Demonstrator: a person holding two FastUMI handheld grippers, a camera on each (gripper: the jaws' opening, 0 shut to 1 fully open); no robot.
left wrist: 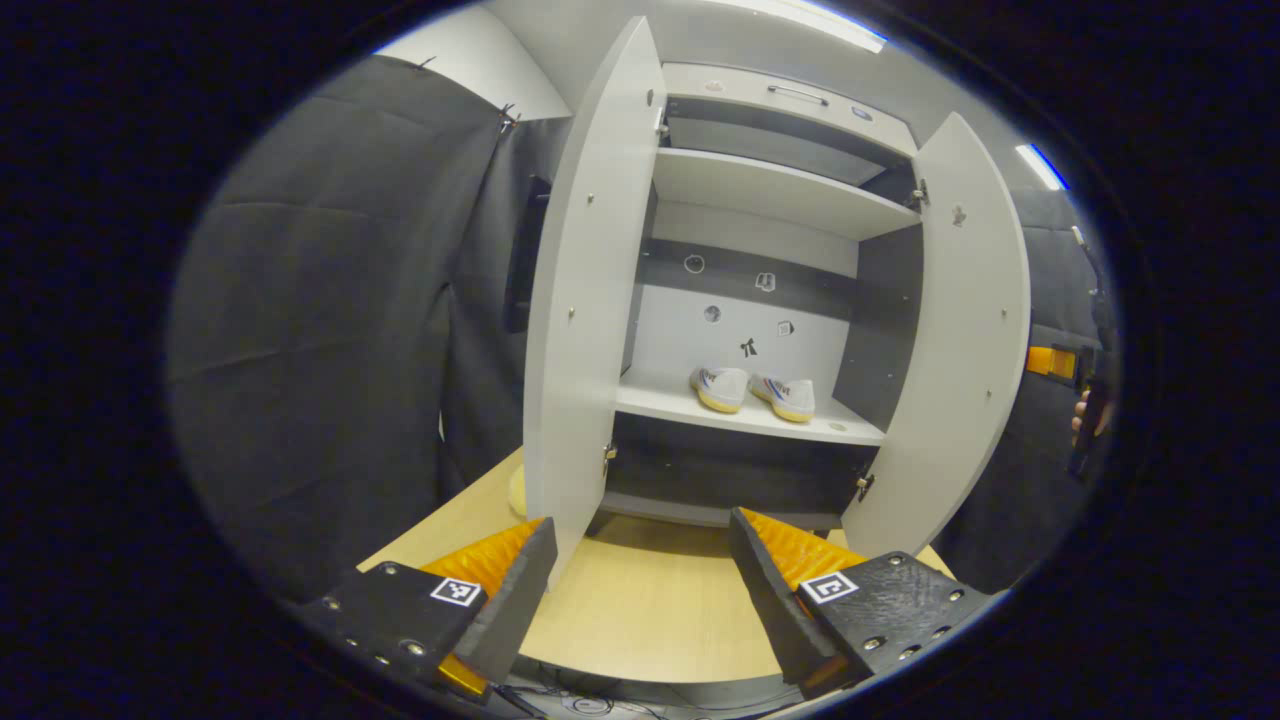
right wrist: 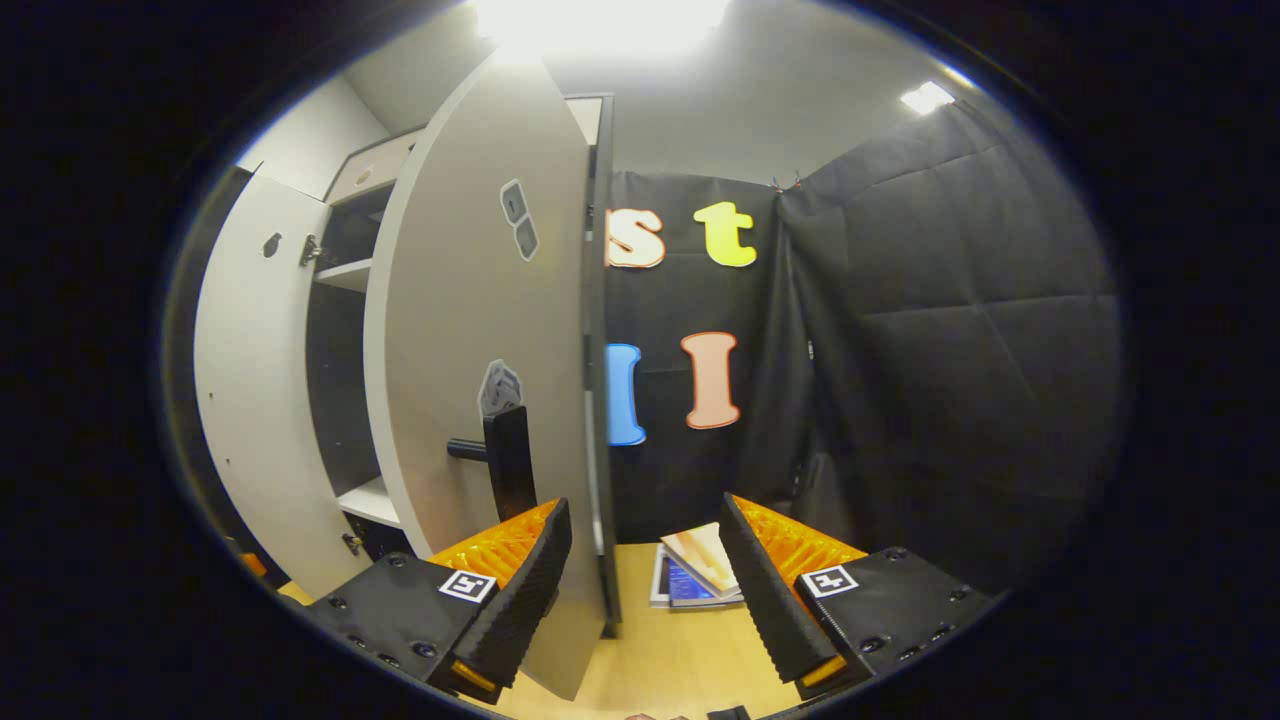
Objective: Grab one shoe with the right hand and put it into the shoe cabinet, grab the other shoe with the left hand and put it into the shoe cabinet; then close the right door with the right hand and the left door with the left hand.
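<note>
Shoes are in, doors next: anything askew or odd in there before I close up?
Nothing stands out. Both shoes sit upright side by side on the shelf, clear of its front edge. Both doors, left and right, hang open and look undamaged.

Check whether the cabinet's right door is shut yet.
Open. In the left gripper view the right door stands swung out from the shoe cabinet, exposing both shoes on the shelf. The left door is open too.

At frame centre, a shelf (left wrist: 740,412) carries two shoes (left wrist: 720,388) (left wrist: 790,397) side by side. Lower down, the table (left wrist: 650,600) bears the cabinet (left wrist: 780,190); booklets (right wrist: 695,575) lie low-centre.
</note>
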